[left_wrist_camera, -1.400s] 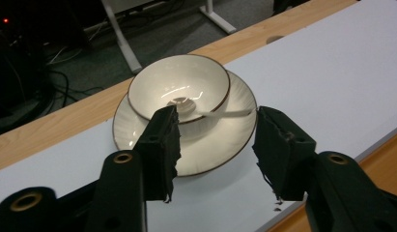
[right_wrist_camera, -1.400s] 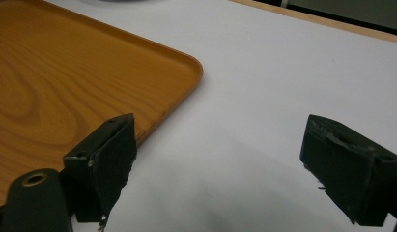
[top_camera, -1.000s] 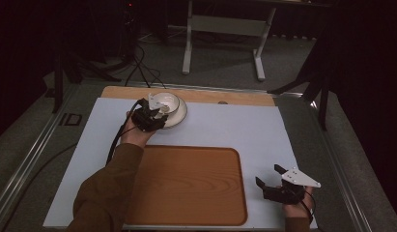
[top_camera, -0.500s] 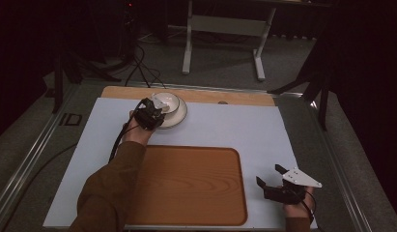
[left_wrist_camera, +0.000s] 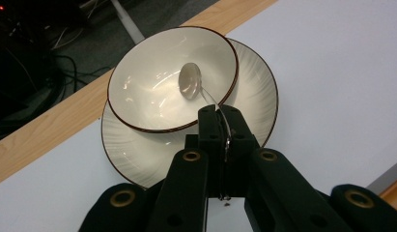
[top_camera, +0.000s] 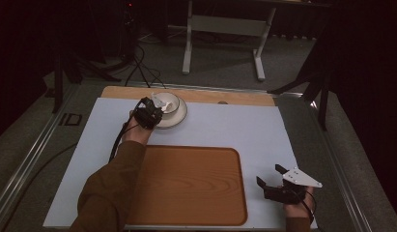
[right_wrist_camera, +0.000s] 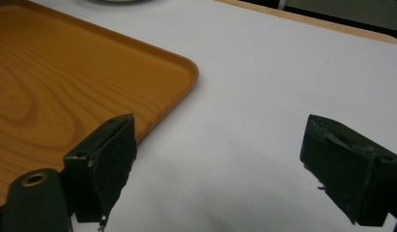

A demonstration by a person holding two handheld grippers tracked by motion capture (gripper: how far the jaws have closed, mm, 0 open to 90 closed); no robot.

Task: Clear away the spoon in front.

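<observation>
Count: 1 bowl (left_wrist_camera: 162, 77), 1 plate (left_wrist_camera: 249, 111) under it, 1 spoon (left_wrist_camera: 191, 82) in the bowl, 1 wooden tray (top_camera: 186, 183), 2 claws – left claw (left_wrist_camera: 219, 121), right claw (right_wrist_camera: 215, 164).

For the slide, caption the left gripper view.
Left gripper clamps spoon handle over bowl on plate.

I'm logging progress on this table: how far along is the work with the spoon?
Done: the left claw has just been closing and now pinches the spoon by its handle, its scoop still in the bowl on the plate. Left, probably: lifting it out. The wooden tray is bare; the right claw waits open.
</observation>
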